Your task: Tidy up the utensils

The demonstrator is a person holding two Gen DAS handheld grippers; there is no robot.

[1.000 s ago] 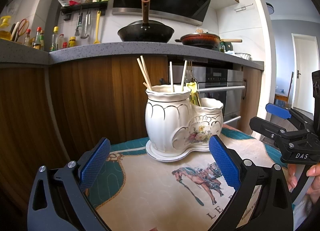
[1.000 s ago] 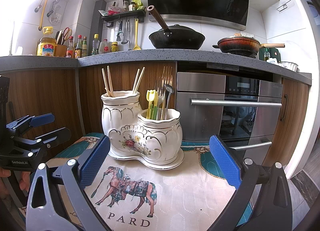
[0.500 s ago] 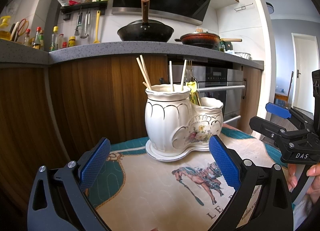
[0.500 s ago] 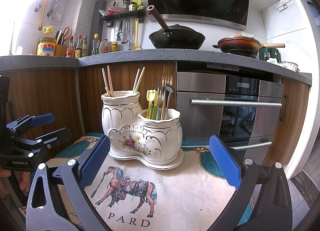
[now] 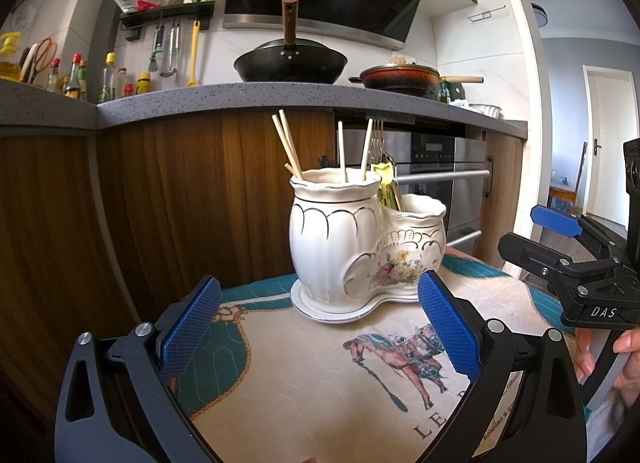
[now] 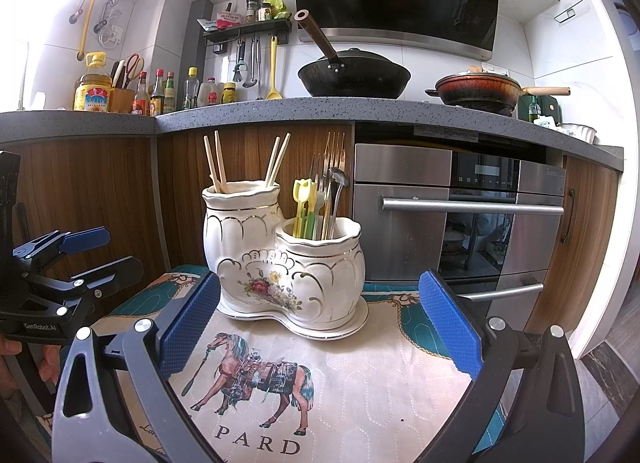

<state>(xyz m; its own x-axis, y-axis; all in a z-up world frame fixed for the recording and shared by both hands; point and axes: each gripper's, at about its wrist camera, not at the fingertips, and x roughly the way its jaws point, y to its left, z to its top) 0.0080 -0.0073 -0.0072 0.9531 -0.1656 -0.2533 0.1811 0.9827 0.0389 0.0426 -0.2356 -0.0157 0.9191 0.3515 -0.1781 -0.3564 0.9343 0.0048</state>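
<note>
Left hand-held gripper (image 5: 319, 319) and right hand-held gripper (image 6: 319, 319) spread, empty — ceramic holder (image 6: 280, 259) hides utensil ends.

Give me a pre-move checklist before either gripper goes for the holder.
1. Left gripper open and holding nothing: ok.
2. Right gripper open and holding nothing: ok.
3. Holder upright on its saucer, on the mat: ok.
4. Sorting: chopsticks in the tall cup, forks and plastic picks in the short cup: ok.
5. Loose utensils left on the mat: none in view, but the grippers cover its near edge: cannot tell.
6. Clear path to the holder from both grippers: ok.
</note>
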